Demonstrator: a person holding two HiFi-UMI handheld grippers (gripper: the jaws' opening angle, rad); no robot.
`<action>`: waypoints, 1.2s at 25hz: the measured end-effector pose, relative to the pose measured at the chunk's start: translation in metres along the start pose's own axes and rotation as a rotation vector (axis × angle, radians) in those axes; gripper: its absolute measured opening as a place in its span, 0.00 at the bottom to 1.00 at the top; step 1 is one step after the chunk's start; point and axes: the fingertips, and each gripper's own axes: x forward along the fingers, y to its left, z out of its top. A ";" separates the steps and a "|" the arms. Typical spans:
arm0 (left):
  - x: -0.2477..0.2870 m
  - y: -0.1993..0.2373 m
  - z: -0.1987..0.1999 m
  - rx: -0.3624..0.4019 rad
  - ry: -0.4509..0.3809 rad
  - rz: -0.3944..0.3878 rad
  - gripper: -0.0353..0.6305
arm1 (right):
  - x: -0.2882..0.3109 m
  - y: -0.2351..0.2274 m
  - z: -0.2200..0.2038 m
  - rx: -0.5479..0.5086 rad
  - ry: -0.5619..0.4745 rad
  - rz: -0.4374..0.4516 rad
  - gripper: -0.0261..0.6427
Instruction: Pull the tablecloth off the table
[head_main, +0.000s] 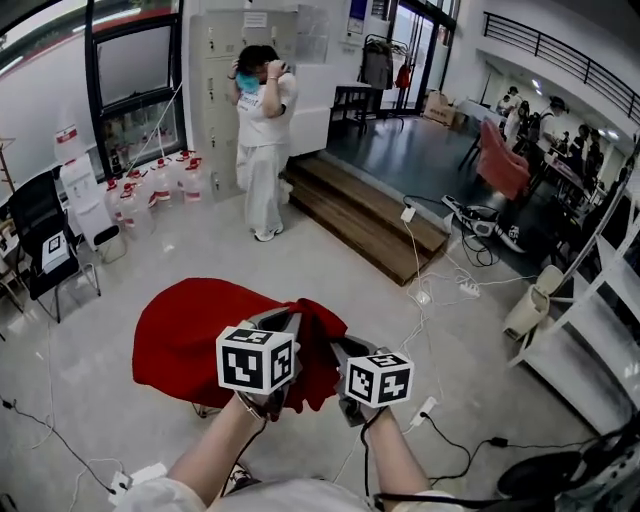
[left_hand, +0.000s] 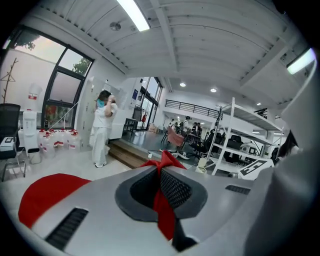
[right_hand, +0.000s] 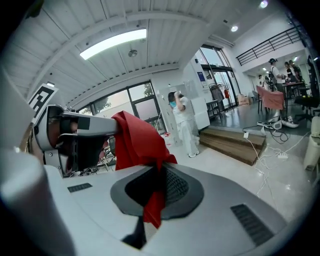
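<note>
The left gripper (head_main: 288, 320) and the right gripper (head_main: 345, 352) are each clamped shut on a bunched edge of the red tablecloth (head_main: 185, 330) — the rest of it spreads out ahead, toward the left.

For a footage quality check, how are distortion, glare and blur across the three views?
Head view: edges bow, tablecloth sharp, mild sheen on the floor. Left gripper view: heavy fisheye, dark corners, ceiling light blown out, tablecloth in the fingers crisp. Right gripper view: same fisheye, bright ceiling panel, tablecloth sharp.
</note>
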 end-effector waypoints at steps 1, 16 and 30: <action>0.005 -0.008 -0.003 0.002 0.008 -0.010 0.08 | -0.008 -0.008 -0.001 0.015 -0.010 -0.009 0.09; 0.072 -0.167 -0.005 0.111 0.025 -0.249 0.08 | -0.145 -0.129 0.023 0.115 -0.167 -0.209 0.09; 0.113 -0.319 -0.031 0.213 0.102 -0.538 0.08 | -0.284 -0.217 0.012 0.223 -0.305 -0.478 0.09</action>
